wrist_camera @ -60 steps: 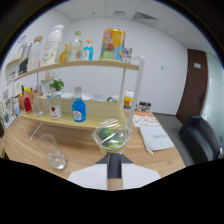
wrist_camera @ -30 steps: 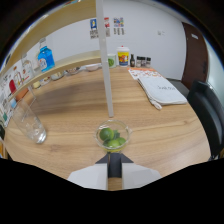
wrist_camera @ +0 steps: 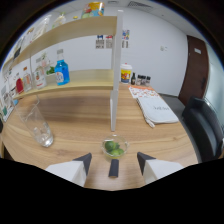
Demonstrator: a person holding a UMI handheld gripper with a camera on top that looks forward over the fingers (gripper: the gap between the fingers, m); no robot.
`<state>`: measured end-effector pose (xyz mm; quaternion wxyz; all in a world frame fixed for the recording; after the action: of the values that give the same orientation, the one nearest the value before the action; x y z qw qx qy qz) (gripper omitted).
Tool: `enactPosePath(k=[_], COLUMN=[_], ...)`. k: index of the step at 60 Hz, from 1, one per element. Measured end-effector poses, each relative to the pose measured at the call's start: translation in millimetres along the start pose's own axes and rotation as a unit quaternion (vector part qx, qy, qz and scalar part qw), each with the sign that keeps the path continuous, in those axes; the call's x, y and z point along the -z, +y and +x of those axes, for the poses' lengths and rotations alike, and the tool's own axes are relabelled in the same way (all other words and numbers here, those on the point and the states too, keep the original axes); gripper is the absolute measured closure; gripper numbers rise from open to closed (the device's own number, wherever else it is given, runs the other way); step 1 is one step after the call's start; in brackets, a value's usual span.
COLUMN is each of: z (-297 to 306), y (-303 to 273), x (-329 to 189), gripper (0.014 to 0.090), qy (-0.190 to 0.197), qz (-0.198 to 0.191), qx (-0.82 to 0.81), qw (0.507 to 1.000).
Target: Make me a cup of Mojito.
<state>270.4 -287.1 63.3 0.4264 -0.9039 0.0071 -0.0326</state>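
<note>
Tool [wrist_camera: 114,159] is spread wide, nothing pinched; small glass bowl of lime pieces [wrist_camera: 114,147] sits on the surface [wrist_camera: 165,142] between and just ahead of its fingers; close gently on the rim, level; tall empty glass [wrist_camera: 37,125] waits nearby.

Wooden worktop [wrist_camera: 75,160], empty glass [wrist_camera: 37,125] standing on it, small glass bowl [wrist_camera: 114,147] of lime pieces further along, white post [wrist_camera: 116,75] rising behind the bowl, open booklet [wrist_camera: 152,105] lying beyond, blue bottle [wrist_camera: 61,73] on the lower shelf [wrist_camera: 90,77]
</note>
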Motion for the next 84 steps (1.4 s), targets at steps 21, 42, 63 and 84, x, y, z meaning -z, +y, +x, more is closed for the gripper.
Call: enactPosePath(k=[21,42,63,84], z=[-117,-208,-228,-226], y=[-64,-71,-194,-200], x=[89,103,59,-29], gripper=[0.0198,0.0191,0.0197,0.0367], qy=[-0.032,-0.056,-0.048,-0.014], qz=[0.102,0.104,0.157,0.092], qx=[-0.033,-0.034,-0.020,-0.029], qw=[0.994,0.992,0.986,0.995])
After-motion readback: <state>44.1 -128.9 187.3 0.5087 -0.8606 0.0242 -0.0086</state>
